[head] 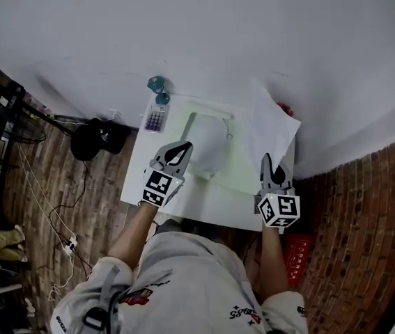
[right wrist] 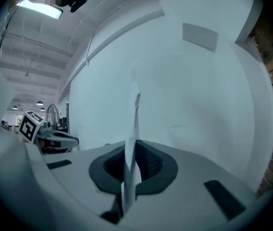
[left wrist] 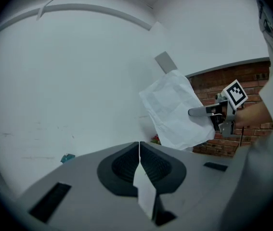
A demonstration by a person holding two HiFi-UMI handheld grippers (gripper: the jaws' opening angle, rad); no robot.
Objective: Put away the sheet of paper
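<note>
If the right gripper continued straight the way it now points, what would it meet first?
Probably the white wall: the right gripper, shut on the sheet of paper, has nothing else ahead in its own view, though the distance is unclear.

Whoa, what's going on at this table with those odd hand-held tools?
A person at a small white table works a two-fingered tool in each hand. The right gripper has its fingers shut on a white sheet of paper, raised at the table's right side. The left gripper is shut on a second thin pale sheet, perhaps a clear sleeve, lying over the pale green mat. The paper is not yet put away.
</note>
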